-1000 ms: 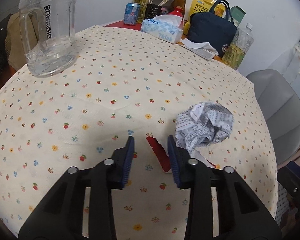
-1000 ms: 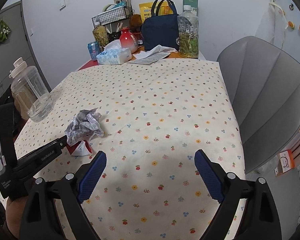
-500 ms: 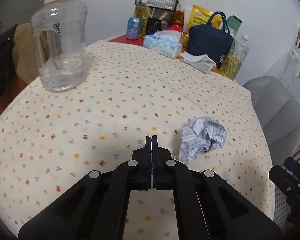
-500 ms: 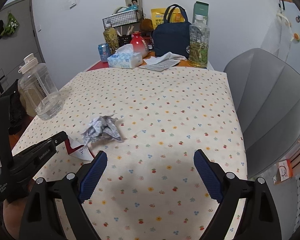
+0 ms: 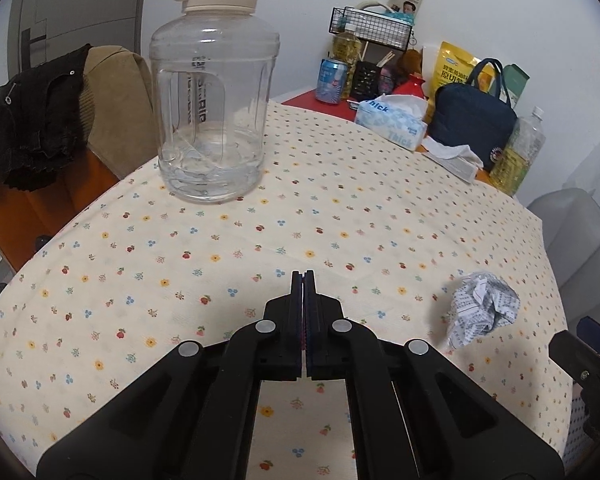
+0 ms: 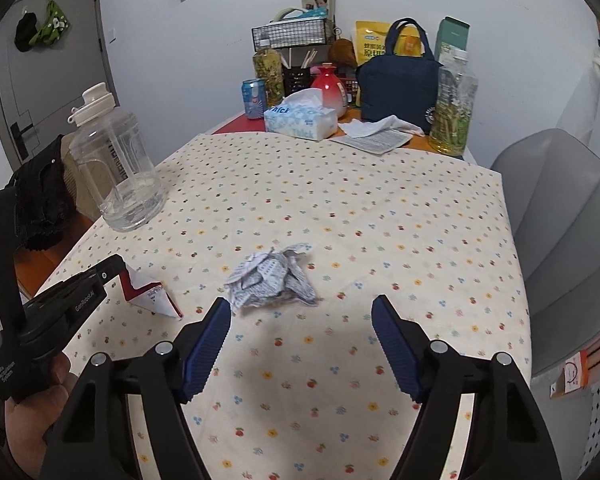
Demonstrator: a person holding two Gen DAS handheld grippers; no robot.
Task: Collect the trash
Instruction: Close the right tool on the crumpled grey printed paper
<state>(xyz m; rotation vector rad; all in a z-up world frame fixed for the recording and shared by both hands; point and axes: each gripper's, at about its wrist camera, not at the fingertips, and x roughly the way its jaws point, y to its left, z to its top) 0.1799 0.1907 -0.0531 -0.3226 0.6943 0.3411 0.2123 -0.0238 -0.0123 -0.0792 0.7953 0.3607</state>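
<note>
Black two-finger left gripper (image 6: pixel 118 264), seen in the right wrist view, is clenched on a red-and-white folded paper wrapper (image 6: pixel 150 294) and holds it lifted at the table's left edge; its own camera shows only the jaws pressed together. To its right lies a crumpled ball of printed white paper (image 6: pixel 272 282) on the flower-patterned cream tablecloth (image 6: pixel 380 216), near the front. Further right, the blue-padded right gripper (image 6: pixel 300 338) hangs released, jaws wide, just short of the ball and roughly framing it. By my reading, the task is about half done: one scrap is picked up and one waits. No bin is in view. Count: two pieces of trash, two grippers.
</note>
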